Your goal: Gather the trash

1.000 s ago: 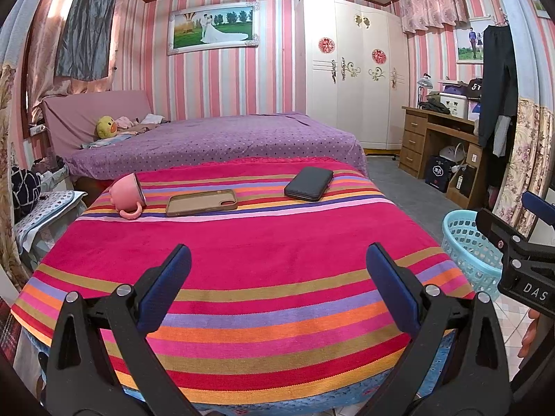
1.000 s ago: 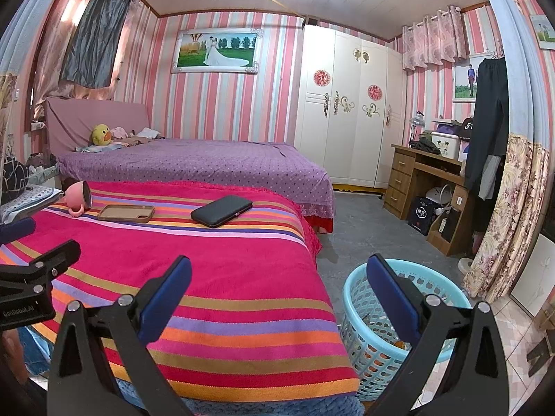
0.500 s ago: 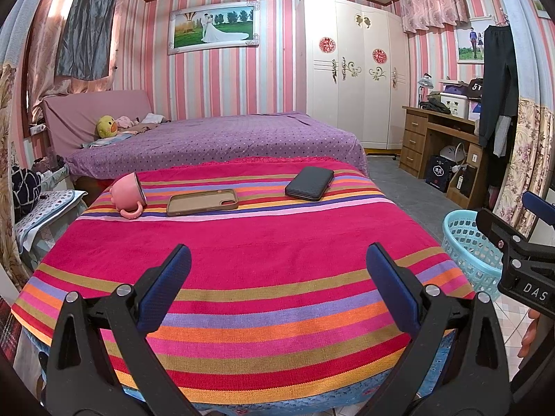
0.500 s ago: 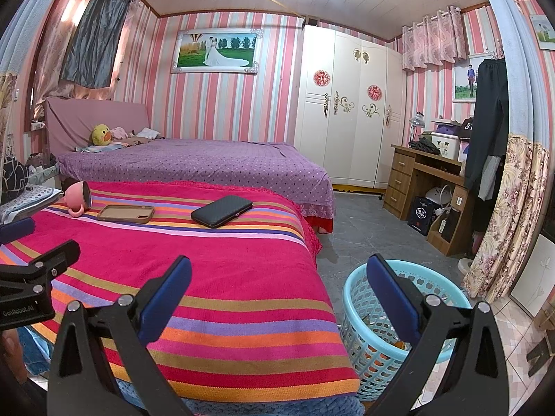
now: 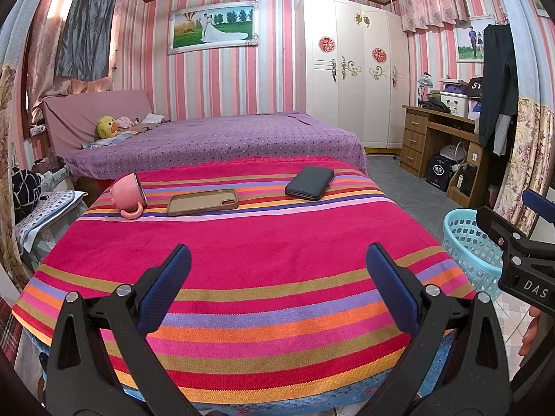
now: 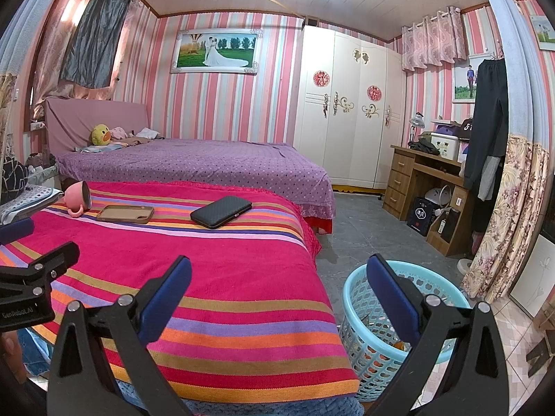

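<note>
A light blue plastic basket (image 6: 360, 298) stands on the floor to the right of the striped table (image 6: 222, 277), with some scraps inside it; its edge shows as the basket (image 5: 464, 242) in the left wrist view. My left gripper (image 5: 277, 277) hangs open over the near part of the striped cloth (image 5: 242, 249), holding nothing. My right gripper (image 6: 277, 287) is open too, over the table's right corner and the basket. On the far side of the cloth lie a tipped pink mug (image 5: 126, 196), a brown phone case (image 5: 203, 201) and a black wallet (image 5: 309, 182).
A purple bed (image 5: 215, 138) sits behind the table. A white wardrobe (image 5: 353, 69) and a wooden desk (image 6: 426, 180) with bags under it line the right side. A grey tiled floor (image 6: 360, 222) lies between. A small covered stand (image 5: 45, 208) is at the left.
</note>
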Available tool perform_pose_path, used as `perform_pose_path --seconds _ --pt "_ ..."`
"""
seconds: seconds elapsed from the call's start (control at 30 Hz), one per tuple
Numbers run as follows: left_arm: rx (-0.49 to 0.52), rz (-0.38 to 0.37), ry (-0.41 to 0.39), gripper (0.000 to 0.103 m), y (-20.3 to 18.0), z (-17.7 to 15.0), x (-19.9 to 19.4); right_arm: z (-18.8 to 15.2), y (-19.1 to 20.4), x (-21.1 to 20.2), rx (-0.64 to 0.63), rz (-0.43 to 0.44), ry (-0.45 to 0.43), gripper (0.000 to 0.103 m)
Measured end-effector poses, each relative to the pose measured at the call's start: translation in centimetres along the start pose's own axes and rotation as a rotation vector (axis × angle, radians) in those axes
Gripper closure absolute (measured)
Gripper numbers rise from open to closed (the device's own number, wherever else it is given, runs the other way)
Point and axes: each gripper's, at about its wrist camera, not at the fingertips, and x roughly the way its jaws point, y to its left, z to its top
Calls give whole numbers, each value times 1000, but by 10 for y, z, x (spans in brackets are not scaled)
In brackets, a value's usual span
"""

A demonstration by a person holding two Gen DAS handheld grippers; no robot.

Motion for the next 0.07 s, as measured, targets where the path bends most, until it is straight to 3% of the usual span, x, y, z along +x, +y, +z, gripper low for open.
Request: perform_pose_path --seconds 0.07 --pt "0 2 -4 6 1 0 0 0 1 0 -2 0 2 5"
